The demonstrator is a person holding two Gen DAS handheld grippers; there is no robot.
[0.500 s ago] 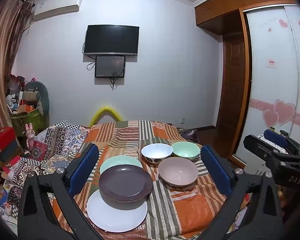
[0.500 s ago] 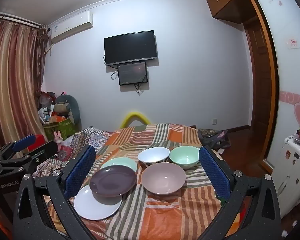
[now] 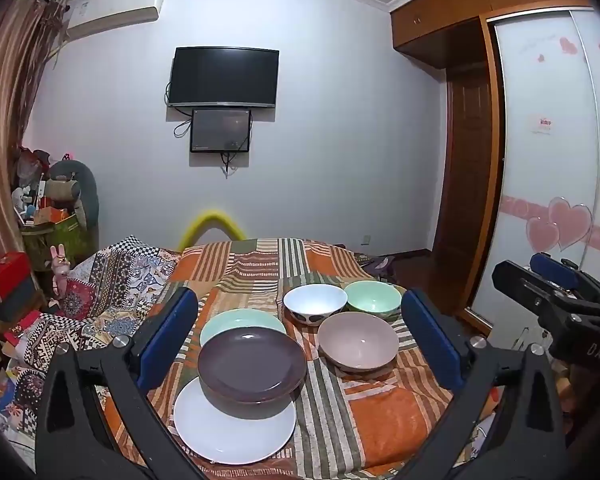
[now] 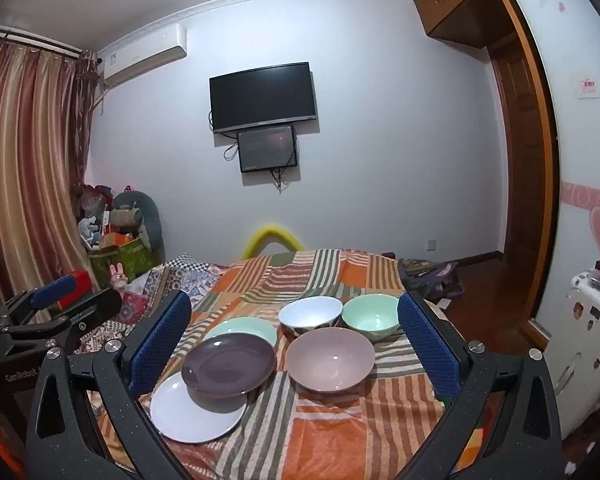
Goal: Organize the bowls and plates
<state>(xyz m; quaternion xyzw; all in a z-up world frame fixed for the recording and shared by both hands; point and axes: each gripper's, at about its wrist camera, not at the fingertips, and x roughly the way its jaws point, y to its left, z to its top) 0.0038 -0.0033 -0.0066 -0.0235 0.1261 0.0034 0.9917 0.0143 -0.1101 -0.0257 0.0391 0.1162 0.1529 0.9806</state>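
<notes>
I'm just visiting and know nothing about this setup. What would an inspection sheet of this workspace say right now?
Surface: table under a striped orange cloth.
Job's things: purple plate overlaps the white plate and green plate; white bowl, green bowl and pink bowl sit grouped on the right.
Clutter: nothing seen on the table.
Grippers: left gripper and right gripper open, holding nothing.
Cables: wires hang under the TV.
Surroundings: air conditioner, curtains, wardrobe, toy pile.

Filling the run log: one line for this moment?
left gripper: open, empty | right gripper: open, empty | purple plate: overlapping white plate | bowls: unstacked
</notes>
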